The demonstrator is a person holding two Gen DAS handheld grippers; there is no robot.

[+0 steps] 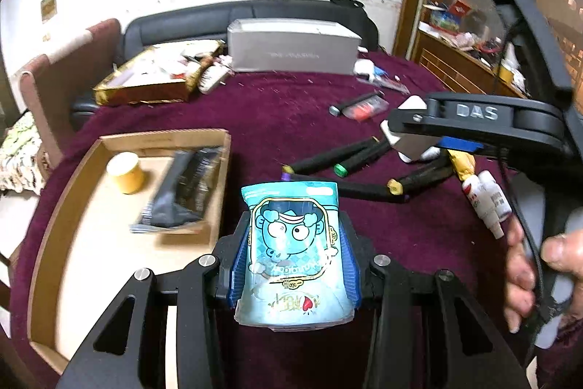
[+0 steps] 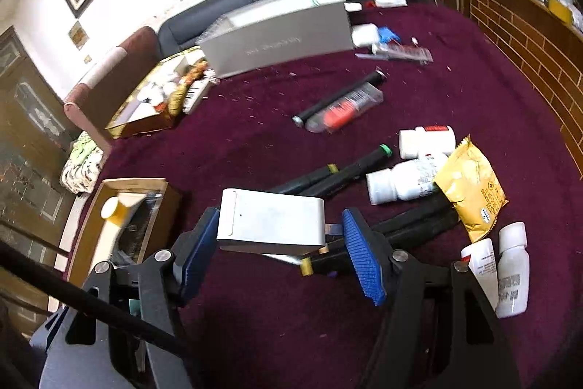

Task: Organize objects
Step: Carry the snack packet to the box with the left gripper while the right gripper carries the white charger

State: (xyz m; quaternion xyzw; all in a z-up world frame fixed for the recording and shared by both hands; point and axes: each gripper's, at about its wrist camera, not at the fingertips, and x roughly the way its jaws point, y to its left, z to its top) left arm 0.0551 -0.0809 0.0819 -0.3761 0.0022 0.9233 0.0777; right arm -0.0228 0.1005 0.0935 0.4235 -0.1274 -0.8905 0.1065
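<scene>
A light-blue snack packet with a cartoon face stands upright between the blue pads of my left gripper, which is shut on it above the maroon tablecloth. To its left lies a cardboard tray holding a yellow cup and a black packet. My right gripper is shut on a small white box, lifted over the black markers. In the left wrist view that gripper and its box hang at the right.
Black markers, white bottles, a yellow packet and small white bottles lie to the right. A long silver box and a gold box sit at the back. A person's hand grips the right handle.
</scene>
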